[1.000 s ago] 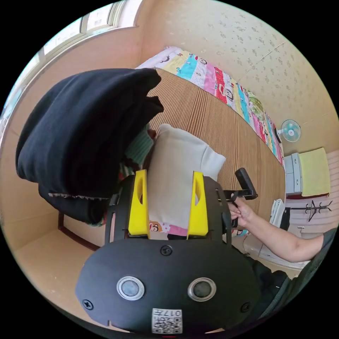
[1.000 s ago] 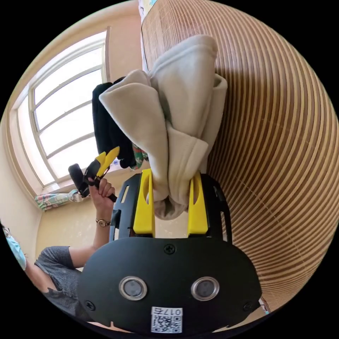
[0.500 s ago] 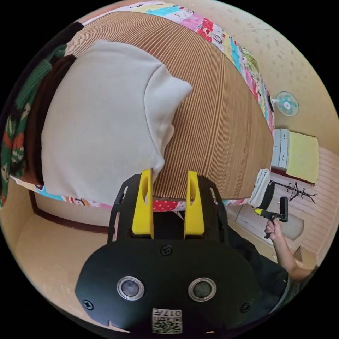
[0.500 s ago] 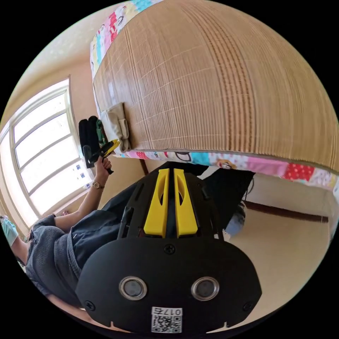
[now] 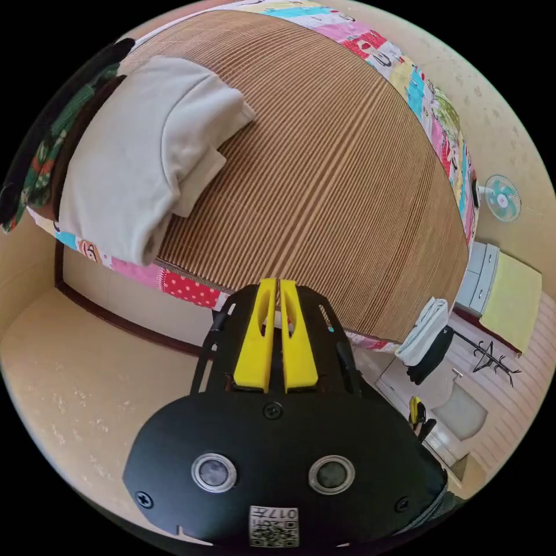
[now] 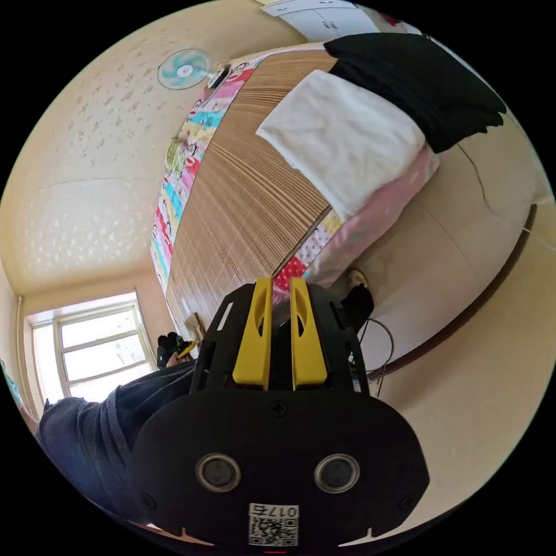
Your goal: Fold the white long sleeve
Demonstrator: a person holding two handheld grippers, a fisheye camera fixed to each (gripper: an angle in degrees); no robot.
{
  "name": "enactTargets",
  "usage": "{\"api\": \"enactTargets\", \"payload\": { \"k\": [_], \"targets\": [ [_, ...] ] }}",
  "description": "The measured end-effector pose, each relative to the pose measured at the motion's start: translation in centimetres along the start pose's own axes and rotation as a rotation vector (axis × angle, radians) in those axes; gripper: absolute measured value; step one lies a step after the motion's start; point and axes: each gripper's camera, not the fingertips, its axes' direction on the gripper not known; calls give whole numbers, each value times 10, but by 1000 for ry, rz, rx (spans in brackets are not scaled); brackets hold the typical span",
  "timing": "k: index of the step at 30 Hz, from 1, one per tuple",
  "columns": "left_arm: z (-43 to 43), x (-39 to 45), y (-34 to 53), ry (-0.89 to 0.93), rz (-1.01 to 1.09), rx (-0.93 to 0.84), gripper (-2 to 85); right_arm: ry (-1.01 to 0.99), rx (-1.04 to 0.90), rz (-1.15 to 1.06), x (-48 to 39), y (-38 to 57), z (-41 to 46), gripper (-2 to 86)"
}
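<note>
The white long sleeve (image 5: 139, 156) lies folded on the bamboo mat (image 5: 336, 191) at the bed's corner, top left in the left gripper view. My left gripper (image 5: 277, 284) hangs off the bed's edge, well apart from it, jaws shut with nothing between them. In the right gripper view my right gripper (image 6: 280, 282) is beside the bed's long edge, jaws almost together and holding nothing. Far back along the mat (image 6: 243, 202) in that view, the folded garment (image 6: 193, 324) is tiny, with the left gripper (image 6: 185, 349) near it.
A stack of dark and green clothes (image 5: 40, 162) sits behind the folded garment. At the bed's other end lie a white cloth (image 6: 341, 139) and a black one (image 6: 417, 81). A fan (image 5: 503, 198), a cabinet (image 5: 509, 295) and a window (image 6: 98, 353) line the walls. The person's dark clothes (image 6: 98, 428) are close by.
The right gripper let go of the white garment, shut and swung away toward the bed's far end. The left gripper's jaws closed and it drew back. The garment now lies folded on the mat.
</note>
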Motion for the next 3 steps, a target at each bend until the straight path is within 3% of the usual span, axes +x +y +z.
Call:
{"api": "enactTargets", "payload": {
  "k": [3],
  "targets": [
    [17, 61, 23, 108, 27, 15, -9, -61, 50, 107, 45, -23, -9, 93]
  ]
}}
